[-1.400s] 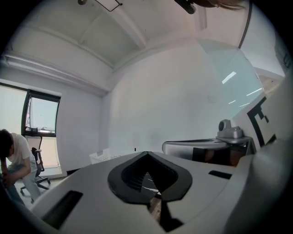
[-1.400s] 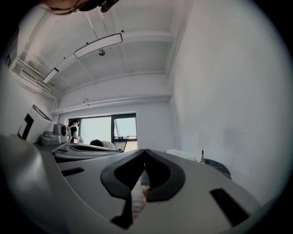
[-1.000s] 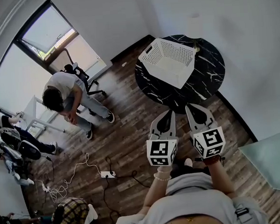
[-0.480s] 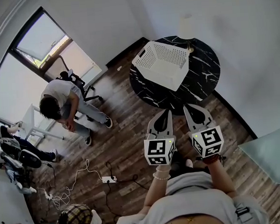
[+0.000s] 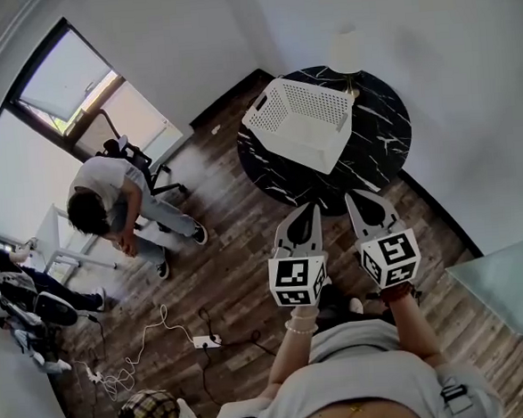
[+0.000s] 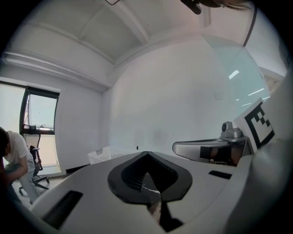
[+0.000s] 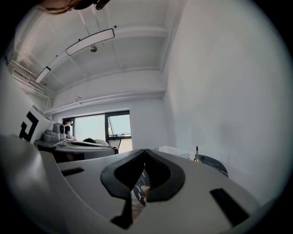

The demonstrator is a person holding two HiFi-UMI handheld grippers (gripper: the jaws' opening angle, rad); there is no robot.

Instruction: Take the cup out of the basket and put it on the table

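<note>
A white perforated basket point(image 5: 302, 123) stands on a round black marble table point(image 5: 378, 151); no cup shows in any view. My left gripper point(image 5: 310, 207) and right gripper point(image 5: 359, 197) are held side by side just short of the table's near edge, both shut and empty. In the left gripper view the basket point(image 6: 104, 155) lies ahead beyond the closed left gripper point(image 6: 146, 153), with the right gripper point(image 6: 206, 148) alongside. In the right gripper view the basket point(image 7: 176, 152) and table point(image 7: 213, 164) sit ahead of the closed right gripper point(image 7: 145, 151).
A lamp point(image 5: 347, 53) stands on the table behind the basket. At the left a person point(image 5: 108, 192) sits bent forward, with an office chair point(image 5: 128, 155) behind. A power strip with cables point(image 5: 206, 341) lies on the wood floor. A glass panel point(image 5: 508, 285) is at the right.
Both grippers have moved forward towards the table, so their tips now reach its near edge. The basket and table have slid left and up in the head view.
</note>
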